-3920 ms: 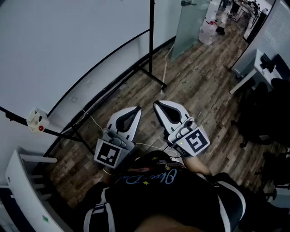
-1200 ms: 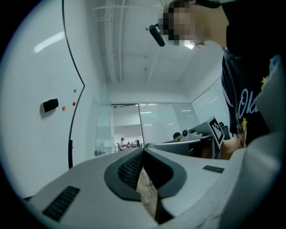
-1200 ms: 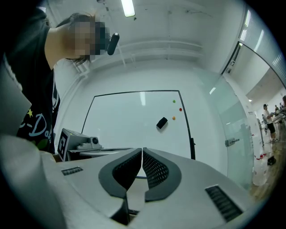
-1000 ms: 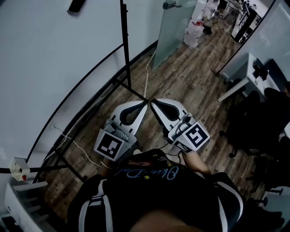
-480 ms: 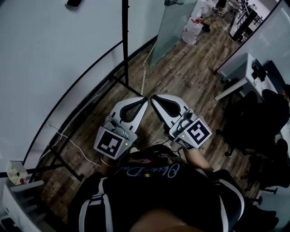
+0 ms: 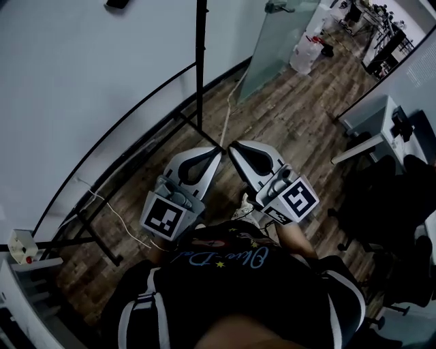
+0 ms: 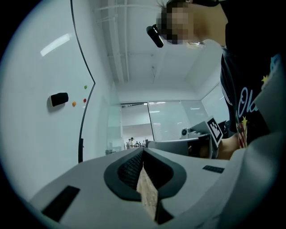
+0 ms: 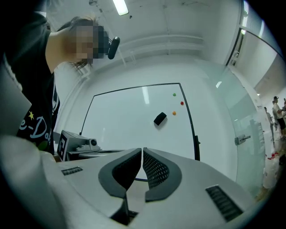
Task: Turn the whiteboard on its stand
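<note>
From the head view, my left gripper (image 6: 218,152) and my right gripper (image 6: 231,146) were held out in front of me, side by side, tips nearly meeting, each with its fingers drawn together and nothing between them. The whiteboard (image 6: 82,88) filled the upper left, curving along its black frame, with the stand's upright pole (image 6: 199,68) rising just beyond my tips and a black eraser (image 6: 117,4) stuck near the board's top edge. Neither gripper touched the board or the stand. A white cable (image 6: 112,213) trailed over the wooden floor (image 6: 293,116) by the stand's feet, and a glass door (image 6: 272,48) stood further back. In the left gripper view, my left gripper (image 7: 144,152) showed its fingers shut tip to tip, empty; the whiteboard (image 7: 40,134) spread across the left with the eraser (image 7: 59,99) and an orange magnet (image 7: 74,103) on it, and the right gripper (image 7: 196,141) sat just to the right. In the right gripper view, my right gripper (image 8: 142,151) also had its fingers closed on nothing, pointing at the whiteboard (image 8: 129,116) straight ahead and well apart from it, the eraser (image 8: 160,118) on its right half, the left gripper (image 8: 78,145) at the left, and the glass door (image 8: 243,139) at the right.
</note>
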{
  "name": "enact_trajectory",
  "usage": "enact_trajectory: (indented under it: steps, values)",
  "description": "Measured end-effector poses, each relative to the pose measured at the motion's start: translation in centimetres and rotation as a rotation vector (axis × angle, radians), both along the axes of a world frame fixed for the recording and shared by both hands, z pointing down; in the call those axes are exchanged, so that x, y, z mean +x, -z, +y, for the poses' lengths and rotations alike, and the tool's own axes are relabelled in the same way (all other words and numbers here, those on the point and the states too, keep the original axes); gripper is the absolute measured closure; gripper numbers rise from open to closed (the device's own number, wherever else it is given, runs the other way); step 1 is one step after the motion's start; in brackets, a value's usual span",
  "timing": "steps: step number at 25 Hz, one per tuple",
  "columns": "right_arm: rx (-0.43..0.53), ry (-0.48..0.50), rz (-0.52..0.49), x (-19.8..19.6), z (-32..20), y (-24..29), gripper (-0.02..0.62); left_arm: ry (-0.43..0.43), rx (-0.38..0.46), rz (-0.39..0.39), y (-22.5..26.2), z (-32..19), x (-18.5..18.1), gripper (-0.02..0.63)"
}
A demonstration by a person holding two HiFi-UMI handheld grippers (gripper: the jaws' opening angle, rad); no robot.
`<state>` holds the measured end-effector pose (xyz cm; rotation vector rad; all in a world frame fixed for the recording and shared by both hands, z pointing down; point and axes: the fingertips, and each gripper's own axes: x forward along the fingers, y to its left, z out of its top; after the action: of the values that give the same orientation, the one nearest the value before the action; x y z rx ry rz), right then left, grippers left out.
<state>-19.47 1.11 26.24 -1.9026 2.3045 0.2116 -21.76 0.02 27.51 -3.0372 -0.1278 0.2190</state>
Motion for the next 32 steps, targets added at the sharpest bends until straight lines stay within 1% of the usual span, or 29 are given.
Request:
enact_trajectory:
  steps: [3,7,16,21,28,32]
  values:
    - [0.009,0.017,-0.010,1.7,-0.3,0.0,0.566,0.033,0.017,0.015,0.6,-0.3,1.6,0.591]
    - [0.018,0.049,-0.017,4.3,-0.6,0.2,0.565,0.049,0.020,0.009,0.9,-0.4,4.1,0.591]
    - [0.031,0.088,-0.035,10.3,-1.0,-0.2,0.563,0.070,0.034,0.008,0.9,-0.6,10.4,0.591]
    - [0.050,0.105,-0.050,13.9,-0.6,0.4,0.563,0.084,0.060,0.005,1.7,-0.2,14.3,0.591]
    - [0.055,0.138,-0.043,17.8,-0.8,1.1,0.563,0.094,0.071,0.015,2.4,-0.3,18.9,0.592]
    - [0.047,0.167,-0.032,20.3,-0.3,1.4,0.563,0.115,0.073,0.009,2.5,0.2,21.5,0.592]
